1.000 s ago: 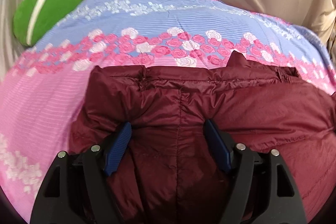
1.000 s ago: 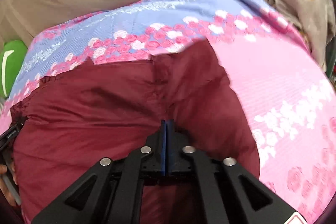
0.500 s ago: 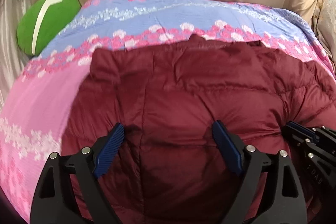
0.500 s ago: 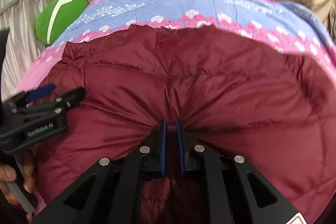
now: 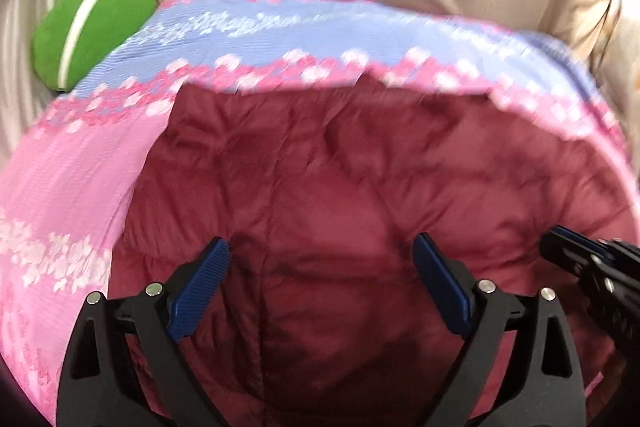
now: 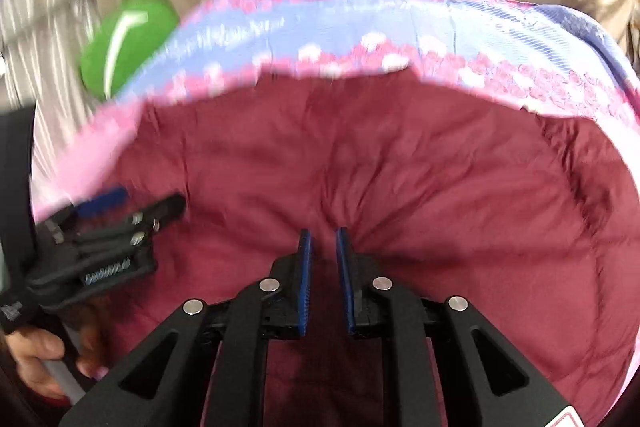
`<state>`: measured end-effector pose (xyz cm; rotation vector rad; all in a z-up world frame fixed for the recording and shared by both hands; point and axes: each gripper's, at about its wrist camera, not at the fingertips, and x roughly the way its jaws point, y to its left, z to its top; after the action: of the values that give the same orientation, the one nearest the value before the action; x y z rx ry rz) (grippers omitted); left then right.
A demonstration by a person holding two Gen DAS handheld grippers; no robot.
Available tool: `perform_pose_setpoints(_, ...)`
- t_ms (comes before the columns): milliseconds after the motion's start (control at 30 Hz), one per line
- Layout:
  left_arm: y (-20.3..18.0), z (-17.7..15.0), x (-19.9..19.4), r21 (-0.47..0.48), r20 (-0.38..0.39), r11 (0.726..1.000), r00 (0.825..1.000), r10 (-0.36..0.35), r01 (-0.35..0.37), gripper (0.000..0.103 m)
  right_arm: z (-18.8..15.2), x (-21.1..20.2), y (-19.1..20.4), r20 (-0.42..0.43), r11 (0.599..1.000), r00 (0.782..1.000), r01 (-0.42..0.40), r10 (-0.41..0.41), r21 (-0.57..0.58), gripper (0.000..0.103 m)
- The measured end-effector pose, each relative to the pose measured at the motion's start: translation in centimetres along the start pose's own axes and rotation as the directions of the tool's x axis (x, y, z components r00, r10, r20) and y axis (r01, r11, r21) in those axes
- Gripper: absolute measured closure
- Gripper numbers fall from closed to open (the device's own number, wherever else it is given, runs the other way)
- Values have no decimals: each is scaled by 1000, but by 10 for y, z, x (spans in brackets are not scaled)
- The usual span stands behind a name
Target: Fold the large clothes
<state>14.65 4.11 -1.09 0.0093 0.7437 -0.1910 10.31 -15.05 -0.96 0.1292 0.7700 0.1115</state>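
With the maroon puffer jacket (image 5: 344,227) spread on the floral bed (image 5: 60,195), the left gripper (image 5: 322,277) had just opened wide, empty, while the right gripper (image 6: 323,247), jaws nearly shut, pinched a puckered fold, so the next fold likely needed a fresh left-hand grasp.

Quilted, faintly glossy maroon jacket (image 5: 320,195) on matt floral cotton bedsheet (image 5: 60,187)

The bed (image 5: 80,195) is covered by a sheet (image 5: 304,31) with pink and lavender bands and rose print. A maroon quilted jacket (image 5: 320,195) lies spread directly on it. A green cushion (image 5: 92,31) sits at the far-left edge, apparently touching the sheet.
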Motion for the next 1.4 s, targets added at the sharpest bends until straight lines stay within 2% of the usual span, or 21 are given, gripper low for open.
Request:
perform_pose_setpoints(67, -3, 19, -6, -2, 37, 1000, 999, -23, 23, 12, 21, -7, -13, 38, 999, 999, 28, -29, 18, 85)
perform_pose_setpoints(133, -11, 37, 0, 23, 49, 1000, 999, -23, 22, 12, 41, 1, -25, 37, 998, 998, 57, -58, 24, 82)
perform_pose_setpoints(233, -26, 54, 35, 58, -4, 998, 1000, 4, -4, 12, 60, 31, -44, -22, 996, 997, 79, -78, 48, 82)
perform_pose_setpoints(300, -28, 58, 61, 64, -46, 997, 998, 48, -45, 12, 65, 53, -55, -58, 991, 991, 127, -124, 53, 83)
perform_pose_setpoints(367, -20, 58, 87, 26, -99, 999, 995, 24, -21, 9, 64, 74, -68, -83, 991, 991, 111, -105, 76, 87)
perform_pose_setpoints(433, -10, 60, 94, -22, -106, 1000, 994, -2, 0, 8, 65, 79, -78, -88, 990, 994, 77, -66, 121, 89)
perform_pose_setpoints(467, -11, 59, 96, -17, -104, 1000, 995, 3, -5, 7, 66, 78, -78, -88, 989, 994, 78, -67, 125, 89)
perform_pose_setpoints(567, -18, 54, 97, 25, -87, 999, 995, 43, -41, 7, 65, 59, -65, -45, 989, 993, 110, -106, 101, 82)
perform_pose_setpoints(633, -19, 52, 97, 33, -79, 998, 995, 56, -53, 7, 63, 48, -57, -12, 993, 996, 90, -89, 81, 80)
perform_pose_setpoints(700, -19, 52, 97, 34, -75, 998, 995, 58, -55, 7, 60, 55, -54, -21, 992, 993, 118, -117, 51, 79)
perform_pose_setpoints(767, -18, 52, 97, 31, -74, 998, 996, 56, -54, 7, 57, 72, -57, -63, 991, 991, 119, -115, 53, 79)
perform_pose_setpoints(833, -18, 52, 97, 37, -72, 998, 995, 62, -60, 7, 58, 66, -57, -59, 989, 990, 130, -126, 65, 79)
perform_pose_setpoints(900, -19, 50, 97, 42, -68, 997, 995, 72, -69, 7, 57, 50, -52, -30, 992, 995, 98, -96, 77, 75)
perform_pose_setpoints(967, -20, 50, 97, 43, -66, 996, 995, 76, -73, 7, 53, 31, -41, -2, 996, 999, 32, -32, 80, 75)
perform_pose_setpoints(1033, -20, 50, 96, 45, -66, 996, 995, 77, -74, 7, 46, 18, -24, 19, 999, 1000, 18, -19, 47, 75)
perform_pose_setpoints(1100, -19, 50, 96, 45, -65, 996, 995, 76, -73, 7, 34, 21, -7, -2, 1000, 1000, 7, -7, 7, 75)
perform_pose_setpoints(1167, -19, 49, 96, 45, -65, 996, 995, 76, -73, 7, 23, 34, 1, -24, 999, 999, 46, -46, -26, 75)
perform_pose_setpoints(1300, -19, 48, 94, 47, -59, 995, 994, 91, -88, 7, 12, 44, 13, -7, 987, 992, 128, -129, -93, 75)
perform_pose_setpoints(1367, -19, 45, 91, 44, -54, 994, 994, 99, -97, 7, 12, 38, 15, -5, 988, 991, 132, -133, -82, 75)
perform_pose_setpoints(1400, -19, 44, 89, 41, -50, 994, 993, 103, -101, 7, 12, 33, 16, -6, 993, 995, 104, -104, -63, 74)
